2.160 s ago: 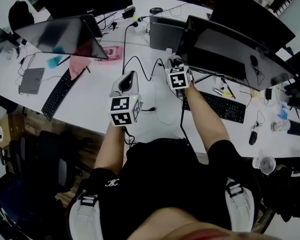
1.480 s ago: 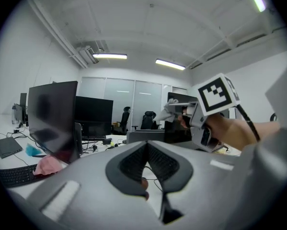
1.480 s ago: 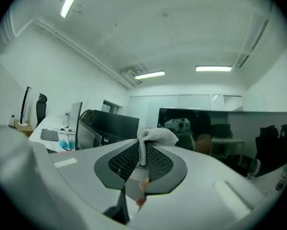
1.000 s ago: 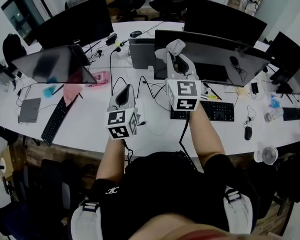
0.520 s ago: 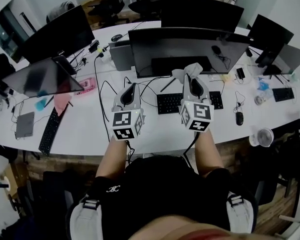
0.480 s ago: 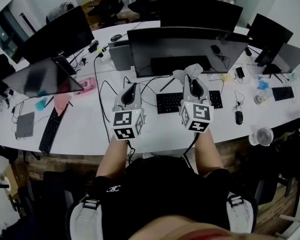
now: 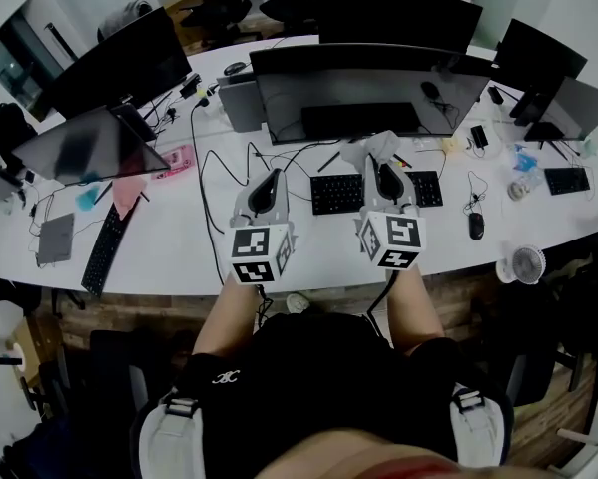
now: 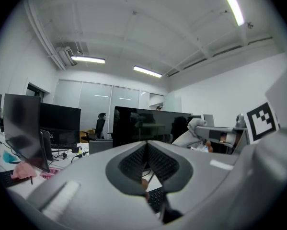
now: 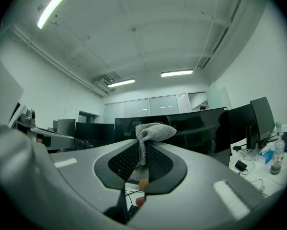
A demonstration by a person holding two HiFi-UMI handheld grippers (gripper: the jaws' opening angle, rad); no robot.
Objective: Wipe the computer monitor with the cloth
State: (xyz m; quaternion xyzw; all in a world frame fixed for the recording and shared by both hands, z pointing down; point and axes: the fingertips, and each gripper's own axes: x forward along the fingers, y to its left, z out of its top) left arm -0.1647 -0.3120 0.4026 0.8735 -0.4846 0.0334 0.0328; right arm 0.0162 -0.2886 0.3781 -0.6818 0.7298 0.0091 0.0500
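The wide dark computer monitor (image 7: 368, 86) stands at the middle of the white desk (image 7: 179, 257). A grey knitted cloth (image 7: 376, 148) is pinched in my right gripper (image 7: 383, 164), which hovers over the black keyboard (image 7: 336, 194), short of the screen. In the right gripper view the cloth (image 9: 152, 131) sticks up from the shut right gripper (image 9: 142, 148), with the monitor (image 9: 196, 126) behind it. My left gripper (image 7: 269, 178) is held beside it, jaws shut on nothing. The left gripper view shows that left gripper (image 8: 146, 145), the monitor (image 8: 150, 126) and the cloth (image 8: 197, 124).
More monitors stand at the back (image 7: 398, 13), left (image 7: 114, 63) and right (image 7: 543, 58); one tilted screen (image 7: 84, 146) leans at the left. Cables, a pink item (image 7: 174, 158), a second keyboard (image 7: 104, 249), a mouse (image 7: 476, 226) and a small fan (image 7: 526, 265) lie about.
Both grippers have drawn back from the monitor toward the desk's near edge. The right one still pinches the cloth, now lower and over the keyboard. The head view has shifted.
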